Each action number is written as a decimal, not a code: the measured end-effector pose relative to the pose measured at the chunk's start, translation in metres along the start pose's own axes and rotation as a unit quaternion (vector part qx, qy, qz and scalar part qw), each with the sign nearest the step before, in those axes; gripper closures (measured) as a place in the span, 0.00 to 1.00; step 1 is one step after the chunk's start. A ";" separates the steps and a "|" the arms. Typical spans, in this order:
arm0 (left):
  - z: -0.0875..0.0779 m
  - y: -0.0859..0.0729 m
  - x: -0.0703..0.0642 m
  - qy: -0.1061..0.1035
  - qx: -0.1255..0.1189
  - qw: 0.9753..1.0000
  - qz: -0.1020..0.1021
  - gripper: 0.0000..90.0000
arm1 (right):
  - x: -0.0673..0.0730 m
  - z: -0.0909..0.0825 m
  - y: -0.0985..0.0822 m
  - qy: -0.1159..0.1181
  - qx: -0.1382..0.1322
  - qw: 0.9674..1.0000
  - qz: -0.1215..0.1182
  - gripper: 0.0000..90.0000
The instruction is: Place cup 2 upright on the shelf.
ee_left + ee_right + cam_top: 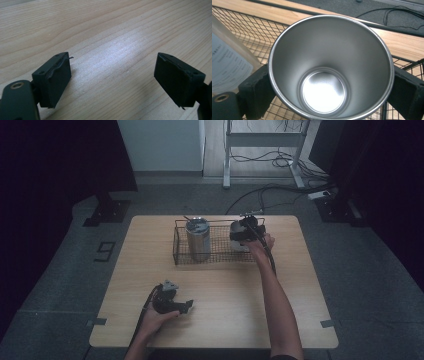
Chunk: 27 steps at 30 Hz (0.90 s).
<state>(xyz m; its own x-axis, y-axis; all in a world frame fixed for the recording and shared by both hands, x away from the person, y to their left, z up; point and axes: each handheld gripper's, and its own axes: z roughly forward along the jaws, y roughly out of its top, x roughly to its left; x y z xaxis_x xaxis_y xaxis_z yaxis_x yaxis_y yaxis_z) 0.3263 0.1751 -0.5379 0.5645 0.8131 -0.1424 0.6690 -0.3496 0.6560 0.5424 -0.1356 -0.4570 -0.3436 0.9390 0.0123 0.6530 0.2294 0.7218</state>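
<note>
A shiny steel cup (pixel 329 50) stands upright with its mouth toward the camera, held from both sides by my right gripper (pixel 332 92), whose jaws press on its outer wall. In the high view that cup (pixel 239 244) hangs at the right end of a dark wire basket (pixel 220 259), under my right gripper (pixel 244 234). A tall grey tumbler (pixel 198 239) with a lid stands in the basket's left half. My left gripper (pixel 185 306) rests near the table's front left, open. Its jaws (pixel 112 80) stand wide apart over bare wood.
The wire basket (pixel 249 30) sits at the back middle of the wooden table (pixel 225 295). A pale container with a printed label (pixel 227 65) stands close to the cup's left. Cables and a desk frame (pixel 265 150) lie on the floor beyond the table.
</note>
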 end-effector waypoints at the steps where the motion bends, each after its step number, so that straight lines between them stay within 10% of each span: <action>1: 0.001 0.000 -0.001 0.000 0.001 1.000 0.001 0.16 | -0.001 0.001 0.000 -0.002 0.003 1.000 0.000 0.08; 27: 0.002 -0.001 -0.003 0.001 0.003 1.000 0.005 0.16 | 0.002 0.013 -0.009 0.003 0.048 0.999 -0.006 0.06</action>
<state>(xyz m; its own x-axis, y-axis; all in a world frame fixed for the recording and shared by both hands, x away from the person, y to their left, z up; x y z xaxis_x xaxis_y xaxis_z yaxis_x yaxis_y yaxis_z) 0.3250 0.1717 -0.5395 0.5704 0.8103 -0.1347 0.6659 -0.3601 0.6533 0.5446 -0.1321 -0.4719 -0.3553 0.9347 0.0085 0.7102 0.2640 0.6526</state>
